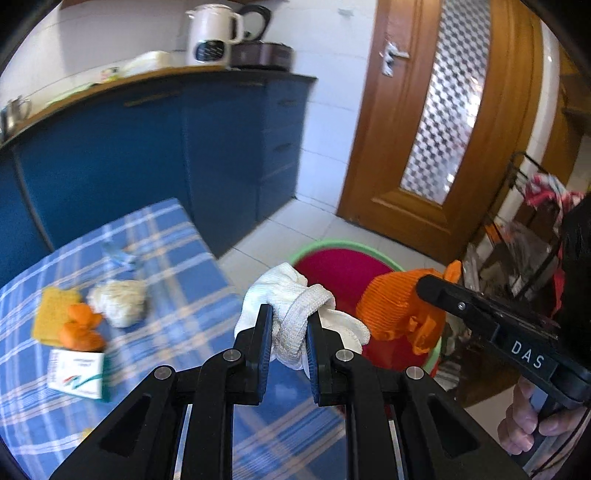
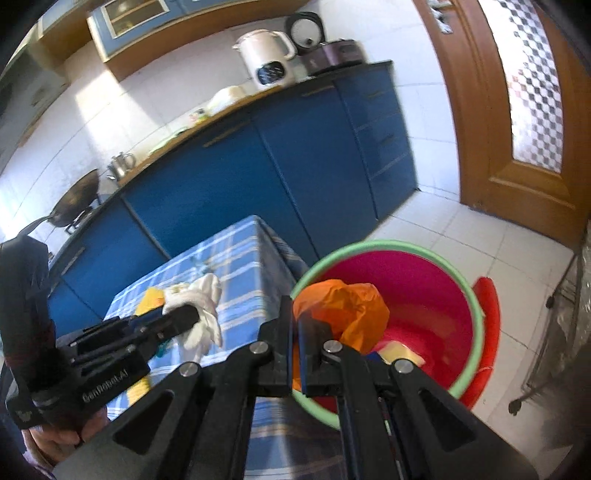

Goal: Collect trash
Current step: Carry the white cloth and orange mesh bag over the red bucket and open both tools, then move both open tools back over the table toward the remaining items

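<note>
My left gripper (image 1: 290, 325) is closed tight on a white glove (image 1: 291, 295). The glove hangs between the two black fingers (image 1: 263, 332), out past the edge of the table (image 1: 207, 258). In the left view its far end shows in front of the rim of the bin, but I cannot tell if it is really over the bin or still beside it. My right gripper (image 2: 295, 325) is squeezed all the way shut on a piece of orange crinkly stuff (image 2: 347, 306). I cannot tell if it is a bag or a net. It bulges out past the fingertips and hangs over the open mouth of the bin (image 2: 436, 291). The bin is red inside with a green rim, and it stands on the white floor (image 2: 480, 229) just beside the table. Something yellow (image 2: 400, 354) lies at the bottom of it. The table has a blue checked cloth. More trash sits on it: a lumpy pale ball (image 1: 118, 301), a yellow square (image 1: 50, 314) with orange bits (image 1: 79, 326) on top, a small white box (image 1: 77, 373) with green and red marks, and a little blue scrap (image 1: 120, 254) farther back. They are blurry, so I cannot say much more about them. A hand (image 1: 528, 417) holds the handle of the right gripper low in the left view. Behind the table are blue cupboards (image 1: 147, 155) with a white kettle (image 1: 212, 35) on top. A brown door (image 1: 443, 129) with patterned glass stands to the right of them.
</note>
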{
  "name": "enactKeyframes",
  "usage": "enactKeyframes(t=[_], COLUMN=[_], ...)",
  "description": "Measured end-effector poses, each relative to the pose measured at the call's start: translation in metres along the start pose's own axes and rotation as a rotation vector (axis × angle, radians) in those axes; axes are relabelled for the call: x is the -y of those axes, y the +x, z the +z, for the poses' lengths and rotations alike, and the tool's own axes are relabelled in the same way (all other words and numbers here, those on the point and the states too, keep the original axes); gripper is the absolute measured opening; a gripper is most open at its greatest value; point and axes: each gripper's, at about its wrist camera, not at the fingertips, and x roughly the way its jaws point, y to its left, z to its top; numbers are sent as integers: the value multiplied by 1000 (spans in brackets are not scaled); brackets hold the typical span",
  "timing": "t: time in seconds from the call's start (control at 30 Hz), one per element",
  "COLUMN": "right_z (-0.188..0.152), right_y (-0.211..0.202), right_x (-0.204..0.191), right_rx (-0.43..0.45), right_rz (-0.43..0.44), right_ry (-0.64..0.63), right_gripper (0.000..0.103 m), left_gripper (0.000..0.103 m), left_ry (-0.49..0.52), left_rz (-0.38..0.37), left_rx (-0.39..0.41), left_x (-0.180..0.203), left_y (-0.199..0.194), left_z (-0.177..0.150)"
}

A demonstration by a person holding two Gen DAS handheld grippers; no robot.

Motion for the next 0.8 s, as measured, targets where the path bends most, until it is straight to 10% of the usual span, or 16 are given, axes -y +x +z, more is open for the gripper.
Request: enactKeyframes(t=[0.8], right_z=[-12], right_y=[26], right_x=[71], right_rx=[-72], right_rz=[-49], right_ry=[120], right_gripper=[11], left_gripper=[43], left_ry=[16], left_rz=[-44], left_rx=[-123], left_x=[33], left_y=[73], left_z=[-8])
